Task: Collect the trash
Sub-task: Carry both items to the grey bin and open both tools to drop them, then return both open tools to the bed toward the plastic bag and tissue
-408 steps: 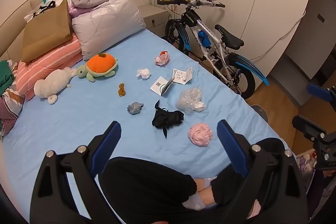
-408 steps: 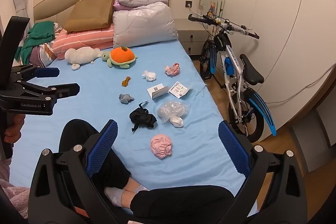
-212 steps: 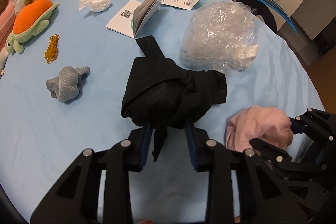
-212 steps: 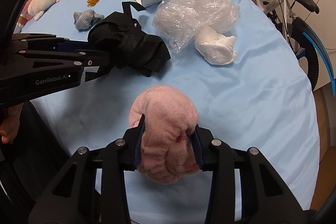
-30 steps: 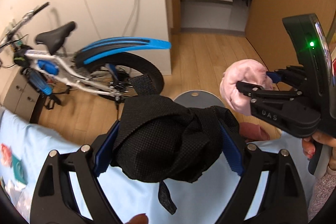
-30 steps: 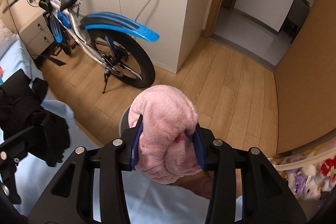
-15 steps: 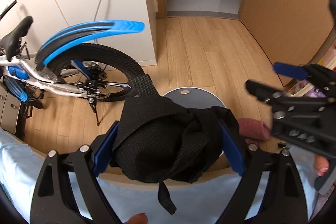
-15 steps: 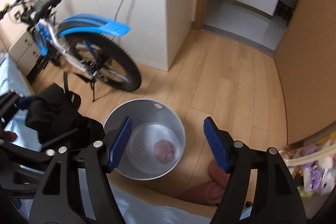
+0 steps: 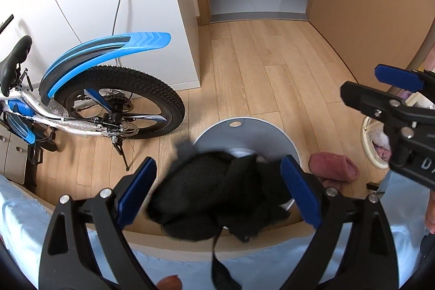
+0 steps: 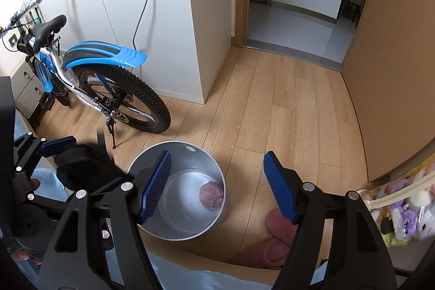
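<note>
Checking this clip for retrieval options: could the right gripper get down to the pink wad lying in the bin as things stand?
Probably yes. The right gripper is open and empty above the bin, whose mouth is uncovered, and the pink wad lies exposed on the bottom. The black cloth sits off to the side.

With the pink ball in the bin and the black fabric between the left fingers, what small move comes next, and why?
Probably hold the left gripper open above the round grey metal bin until the black mesh fabric bundle drops clear. Its jaws are spread, the blurred bundle hangs over the rim, and the crumpled pink cloth ball lies inside. The right gripper is open, empty.
</note>
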The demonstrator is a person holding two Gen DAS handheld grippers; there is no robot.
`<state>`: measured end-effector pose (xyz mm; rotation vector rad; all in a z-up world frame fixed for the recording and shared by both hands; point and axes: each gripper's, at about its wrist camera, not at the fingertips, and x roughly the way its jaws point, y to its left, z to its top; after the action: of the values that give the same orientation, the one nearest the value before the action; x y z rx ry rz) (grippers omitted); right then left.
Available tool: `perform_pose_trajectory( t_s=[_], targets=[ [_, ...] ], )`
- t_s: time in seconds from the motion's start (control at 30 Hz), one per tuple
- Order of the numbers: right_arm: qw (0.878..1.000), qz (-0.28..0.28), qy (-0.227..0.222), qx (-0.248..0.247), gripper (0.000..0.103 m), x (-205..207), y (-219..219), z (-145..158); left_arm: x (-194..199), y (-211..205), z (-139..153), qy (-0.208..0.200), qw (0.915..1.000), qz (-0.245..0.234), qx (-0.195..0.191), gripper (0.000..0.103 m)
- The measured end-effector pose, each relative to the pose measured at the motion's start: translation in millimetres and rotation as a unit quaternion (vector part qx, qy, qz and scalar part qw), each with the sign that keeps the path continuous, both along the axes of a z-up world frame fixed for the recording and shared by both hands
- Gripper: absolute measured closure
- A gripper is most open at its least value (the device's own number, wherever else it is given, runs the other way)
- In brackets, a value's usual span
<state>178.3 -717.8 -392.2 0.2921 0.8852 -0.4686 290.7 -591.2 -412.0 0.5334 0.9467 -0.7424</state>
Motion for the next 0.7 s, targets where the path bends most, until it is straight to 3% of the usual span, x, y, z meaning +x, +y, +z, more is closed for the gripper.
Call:
perform_pose_trajectory(
  t_s=[0.43,0.7],
  targets=[
    [1.000,0.004,-0.002,0.006,0.035,-1.4,-0.5,-1.7,-0.9,-3.1,7.9,-0.004,1.0000,-0.003,-0.008,0.010],
    [0.999,0.042,0.005,0.001,0.035,9.5,27.8,-1.1,-3.1,42.6,37.9,-0.012,0.9995,0.028,-0.009,0.010]
  ],
)
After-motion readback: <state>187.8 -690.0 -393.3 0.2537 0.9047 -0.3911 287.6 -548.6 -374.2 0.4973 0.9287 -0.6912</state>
